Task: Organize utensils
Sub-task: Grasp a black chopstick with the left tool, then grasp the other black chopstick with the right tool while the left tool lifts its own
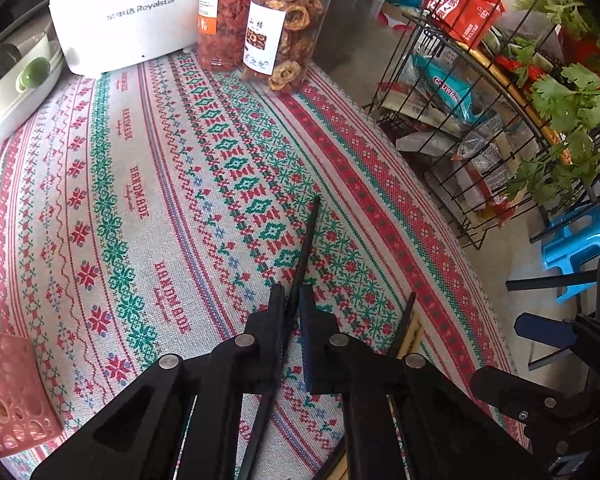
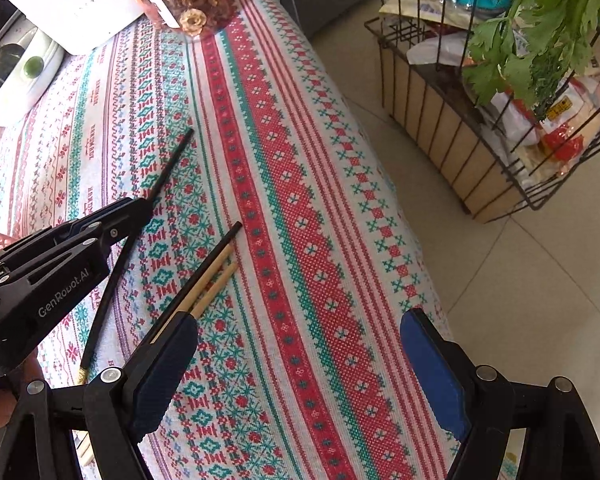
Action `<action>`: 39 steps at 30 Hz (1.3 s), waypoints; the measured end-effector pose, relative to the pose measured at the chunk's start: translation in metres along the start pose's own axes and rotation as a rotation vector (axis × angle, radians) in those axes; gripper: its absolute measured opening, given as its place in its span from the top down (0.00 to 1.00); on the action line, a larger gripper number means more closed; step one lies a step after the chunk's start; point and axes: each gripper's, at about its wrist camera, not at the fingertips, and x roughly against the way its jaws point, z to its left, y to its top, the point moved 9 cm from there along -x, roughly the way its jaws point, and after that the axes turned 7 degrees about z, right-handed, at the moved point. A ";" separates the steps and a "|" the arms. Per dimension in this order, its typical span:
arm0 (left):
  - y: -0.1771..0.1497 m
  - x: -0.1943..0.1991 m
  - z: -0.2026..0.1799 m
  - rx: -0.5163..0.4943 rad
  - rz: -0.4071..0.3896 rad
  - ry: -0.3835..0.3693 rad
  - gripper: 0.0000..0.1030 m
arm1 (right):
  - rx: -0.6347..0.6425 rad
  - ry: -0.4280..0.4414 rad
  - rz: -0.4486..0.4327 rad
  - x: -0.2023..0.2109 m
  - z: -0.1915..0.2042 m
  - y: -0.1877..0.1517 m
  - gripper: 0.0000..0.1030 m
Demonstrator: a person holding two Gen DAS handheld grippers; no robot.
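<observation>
My left gripper point(image 1: 292, 300) is shut on a black chopstick point(image 1: 306, 248), whose tip points away over the patterned tablecloth point(image 1: 160, 184). In the right wrist view the left gripper point(image 2: 140, 204) holds that black chopstick point(image 2: 172, 164) just above the cloth. Another black chopstick point(image 2: 216, 252) and two wooden chopsticks point(image 2: 216, 276) lie on the cloth beside my right gripper's left finger. My right gripper point(image 2: 300, 364) is open and empty above the table's right edge. A pink perforated holder point(image 1: 12, 396) stands at the lower left.
A white Royalstar appliance point(image 1: 120, 12) and two jars of dried fruit point(image 1: 276, 24) stand at the back. A white dish point(image 1: 16, 84) with vegetables sits at the left. A black wire rack point(image 1: 480, 120) with packets and greens stands right of the table, near a blue stool point(image 1: 576, 248).
</observation>
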 end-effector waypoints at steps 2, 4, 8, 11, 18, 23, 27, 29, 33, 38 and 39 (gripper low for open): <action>-0.007 0.003 0.002 -0.009 0.014 0.021 0.93 | 0.001 0.000 0.001 -0.001 0.000 0.001 0.16; -0.016 0.007 0.005 -0.025 0.025 0.051 0.94 | 0.003 -0.002 -0.003 -0.001 0.000 0.001 0.16; -0.041 0.028 0.017 -0.031 0.004 0.066 0.94 | 0.014 0.016 -0.012 -0.001 0.006 0.003 0.16; -0.057 0.051 0.027 -0.032 -0.027 0.075 0.95 | 0.036 0.031 -0.025 0.001 0.016 0.005 0.16; -0.103 0.117 0.047 -0.042 -0.097 0.077 0.95 | 0.025 0.151 -0.012 -0.003 0.047 0.007 0.31; -0.141 0.156 0.062 -0.069 -0.127 0.094 0.95 | 0.024 0.208 0.021 -0.016 0.071 0.009 0.61; -0.159 0.172 0.076 -0.048 -0.146 0.081 0.95 | 0.030 0.217 0.050 -0.030 0.083 0.009 0.67; -0.161 0.179 0.079 -0.044 -0.161 0.066 0.95 | 0.024 0.195 0.062 -0.036 0.084 0.007 0.68; -0.168 0.185 0.087 -0.026 -0.168 0.054 0.95 | 0.012 0.143 0.069 -0.037 0.081 0.004 0.70; -0.171 0.184 0.092 0.007 -0.159 0.034 0.95 | 0.007 0.102 0.068 -0.039 0.080 0.003 0.70; -0.171 0.185 0.091 0.008 -0.157 0.031 0.95 | 0.005 0.090 0.064 -0.040 0.080 0.004 0.70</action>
